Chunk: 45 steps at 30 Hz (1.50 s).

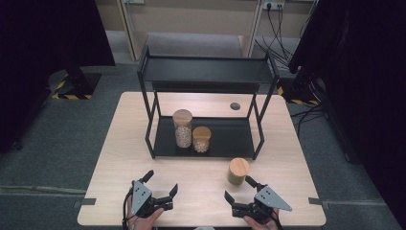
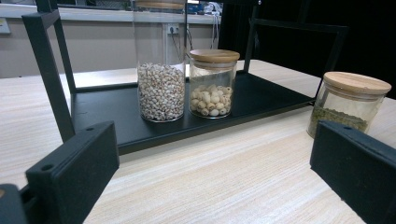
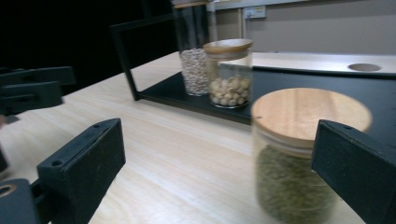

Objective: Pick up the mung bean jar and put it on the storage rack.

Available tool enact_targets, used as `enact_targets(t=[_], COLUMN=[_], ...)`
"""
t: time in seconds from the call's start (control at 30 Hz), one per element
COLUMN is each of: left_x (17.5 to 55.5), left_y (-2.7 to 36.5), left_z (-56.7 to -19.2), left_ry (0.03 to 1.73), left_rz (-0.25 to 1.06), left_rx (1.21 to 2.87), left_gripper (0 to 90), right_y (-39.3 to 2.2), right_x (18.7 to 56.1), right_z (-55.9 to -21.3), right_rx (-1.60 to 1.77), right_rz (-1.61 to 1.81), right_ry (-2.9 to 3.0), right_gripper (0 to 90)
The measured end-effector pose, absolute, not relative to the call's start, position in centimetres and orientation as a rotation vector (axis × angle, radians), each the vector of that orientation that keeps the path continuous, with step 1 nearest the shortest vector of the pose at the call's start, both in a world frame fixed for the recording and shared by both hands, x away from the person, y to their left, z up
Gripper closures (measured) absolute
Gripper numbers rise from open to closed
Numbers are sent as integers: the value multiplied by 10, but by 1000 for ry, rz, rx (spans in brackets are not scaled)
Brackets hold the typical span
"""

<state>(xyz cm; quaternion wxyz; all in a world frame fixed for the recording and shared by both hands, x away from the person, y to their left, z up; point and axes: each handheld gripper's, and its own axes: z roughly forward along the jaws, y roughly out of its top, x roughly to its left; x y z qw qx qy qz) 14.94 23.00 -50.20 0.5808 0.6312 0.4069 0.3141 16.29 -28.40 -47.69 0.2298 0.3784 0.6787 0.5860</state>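
Table (image 1: 119, 158): light wood top carrying a black two-tier rack, three jars and both grippers.
Left gripper (image 1: 161, 183): near the table's front edge, left of centre, held in a hand; jaws spread wide with nothing between them, bare tabletop ahead in the left gripper view.
Rack (image 1: 230, 139): black metal frame set toward the table's back edge; its lower tray rests on the table.
Tall jar (image 1: 182, 128): upright at the left part of the lower tray, wooden lid, small pale grains inside.
Short jar (image 1: 201, 139): upright just beside the tall jar, on its right, wooden lid, larger pale round seeds.
Green-filled jar (image 1: 238, 171): upright on the bare table, just in front of the rack's front right leg, wooden lid on.
Right gripper (image 1: 241, 188): near the front edge, right of centre; jaws wide apart, pointing at the green-filled jar, which stands just ahead and toward the right jaw, ungripped.
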Motion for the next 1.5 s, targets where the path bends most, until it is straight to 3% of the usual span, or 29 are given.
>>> enact_targets(t=[0.93,1.5], left_x=[150,150], left_y=[230,229], left_z=[-502,-502], left_ry=[953,953], left_rz=[731,731], left_rx=[1484,1478], left_gripper=[6,6], right_y=[-270,-261], right_x=[204,217], right_z=[-479,-475], right_rx=[1128,1138], right_rz=[1429,1363], right_ry=[1831,1877], right_gripper=[47,250])
